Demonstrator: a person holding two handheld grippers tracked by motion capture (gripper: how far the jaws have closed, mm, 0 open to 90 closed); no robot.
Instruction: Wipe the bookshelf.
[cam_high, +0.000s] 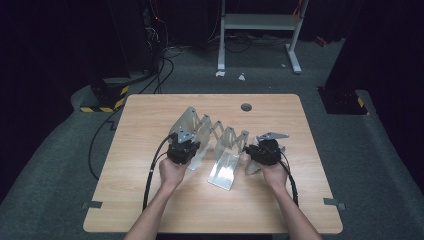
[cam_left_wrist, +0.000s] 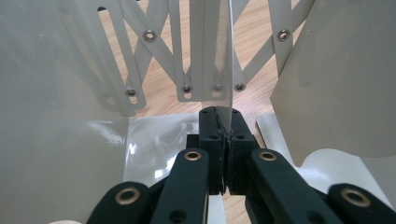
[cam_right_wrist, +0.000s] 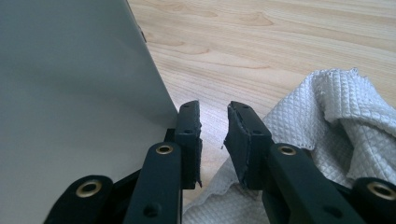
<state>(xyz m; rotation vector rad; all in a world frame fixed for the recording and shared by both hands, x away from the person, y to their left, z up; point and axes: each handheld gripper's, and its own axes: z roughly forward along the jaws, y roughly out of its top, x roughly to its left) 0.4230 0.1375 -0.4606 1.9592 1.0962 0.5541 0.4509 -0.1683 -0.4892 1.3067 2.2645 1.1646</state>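
Left tool (cam_left_wrist: 223, 140): jaws closed on the thin edge of one upright plate of the rack (cam_high: 212, 137), a metal accordion divider with riveted scissor links, standing spread across the middle of the counter (cam_high: 150, 200). Right tool (cam_right_wrist: 214, 135): jaws parted, holding nothing; its left jaw sits just beside the rack's end plate (cam_right_wrist: 70, 93), its right jaw over a grey quilted cloth (cam_right_wrist: 327, 126) lying on the counter at the rack's right end. Step in hand, as judged: steady the rack with the left tool while the right takes the cloth for wiping. Handling notes: keep the left grip low and square on the plate edge, since a thin sheet can twist or slip between flat pads; do not pull sideways, as the links would let the rack fold or stretch. The right tool should swing clear of the end plate, dip to a raised fold of cloth and close on a good bunch, not a single thin layer.
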